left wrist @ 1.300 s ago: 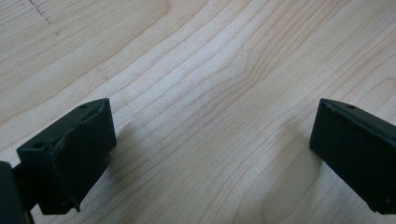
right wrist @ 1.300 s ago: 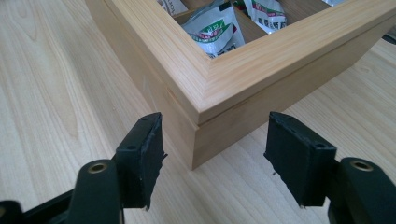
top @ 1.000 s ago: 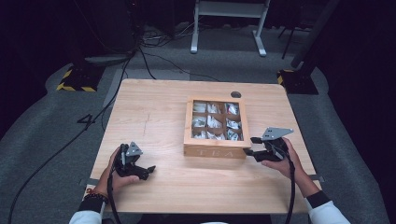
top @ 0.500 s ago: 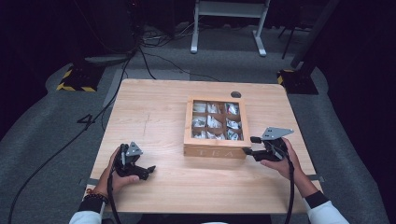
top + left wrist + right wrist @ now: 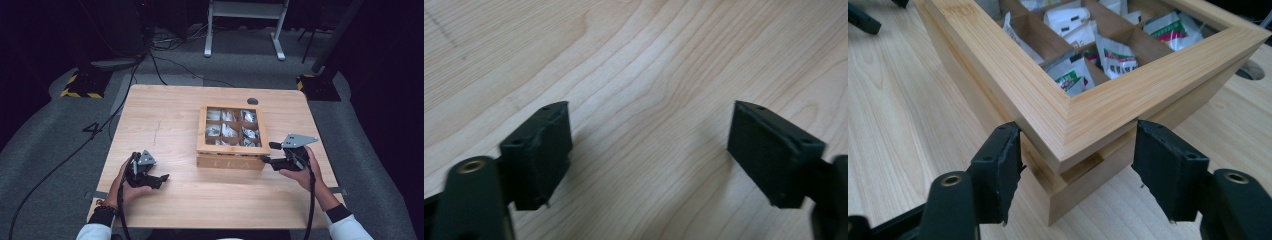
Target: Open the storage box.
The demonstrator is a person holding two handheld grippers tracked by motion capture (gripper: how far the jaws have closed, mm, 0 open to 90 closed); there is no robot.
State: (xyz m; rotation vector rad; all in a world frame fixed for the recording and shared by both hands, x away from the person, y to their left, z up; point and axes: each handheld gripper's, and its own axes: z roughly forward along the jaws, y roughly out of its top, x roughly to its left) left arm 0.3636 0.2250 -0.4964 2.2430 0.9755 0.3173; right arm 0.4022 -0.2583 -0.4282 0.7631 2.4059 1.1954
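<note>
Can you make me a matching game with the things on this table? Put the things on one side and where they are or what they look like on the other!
Things:
1. wooden tea box
2. left hand-held gripper
3. right hand-held gripper
4. tea packets

Descriptions:
A. jaws on either side of a box corner
B. white, tucked into compartments
C. jaws open above bare table wood
D. light wood, in the middle of the table

Pairs: 1-D, 2-C, 3-A, 4-B

Wooden tea box (image 5: pixel 231 145), glass-windowed lid, sachets inside, mid-table, lid corner slightly raised
</note>
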